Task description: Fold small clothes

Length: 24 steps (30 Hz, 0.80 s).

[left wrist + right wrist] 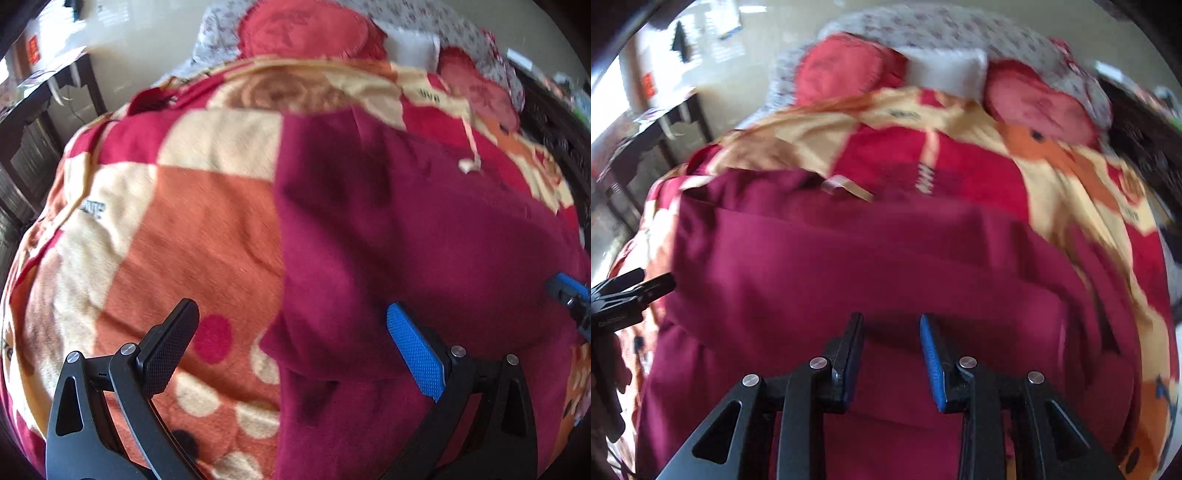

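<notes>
Right wrist view: maroon garment lies on the bed blanket; right claw half-parted, empty above it; left claw released; pinch the near hem squarely before folding.

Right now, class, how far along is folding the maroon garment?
Done: the maroon garment lies spread on the patterned blanket, one fold apparently across it. In hand: nothing; the left gripper stands open, the right gripper part-open above the cloth. Left: further folds.
</notes>
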Motion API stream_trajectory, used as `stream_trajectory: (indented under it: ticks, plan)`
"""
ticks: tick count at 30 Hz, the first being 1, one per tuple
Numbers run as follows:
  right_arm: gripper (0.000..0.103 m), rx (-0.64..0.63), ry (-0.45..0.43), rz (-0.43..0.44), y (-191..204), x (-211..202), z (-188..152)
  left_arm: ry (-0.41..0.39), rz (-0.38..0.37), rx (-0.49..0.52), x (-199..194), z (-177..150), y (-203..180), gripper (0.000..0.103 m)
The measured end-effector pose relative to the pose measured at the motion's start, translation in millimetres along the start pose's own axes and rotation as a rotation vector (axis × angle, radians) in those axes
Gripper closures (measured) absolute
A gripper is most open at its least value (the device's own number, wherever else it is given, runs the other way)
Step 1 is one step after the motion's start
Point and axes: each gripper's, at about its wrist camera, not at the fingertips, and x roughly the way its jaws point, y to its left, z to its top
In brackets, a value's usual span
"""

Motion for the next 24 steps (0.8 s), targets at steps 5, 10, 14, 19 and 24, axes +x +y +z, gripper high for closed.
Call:
stream_trajectory:
  ticks: [5,10,14,19,24]
  plan:
    - [0.073,0.091,-0.015,0.13,-25.4,-15.4,-3.9,0.024,0.006,0.012,2.6,-6.4,-4.3,0.001]
    - [0.056,0.167,-0.123,-0.017,-69.6,-55.7,1.7,-0.007,0.018,0.006,-10.0,-4.8,1.3,0.001]
    - [0.055,0.169,-0.096,-0.211,-101.3,-58.4,8.6,-0.029,0.006,-0.009,-19.4,-6.6,3.4,0.001]
    - [0.055,0.17,0.017,-0.259,-137.3,-22.9,22.5,-0.016,0.009,0.006,-18.1,-9.3,-0.4,0.001]
    - [0.097,0.236,0.007,-0.216,-168.2,-3.5,21.8,-0.009,0.029,0.03,-16.2,-11.1,-2.1,0.001]
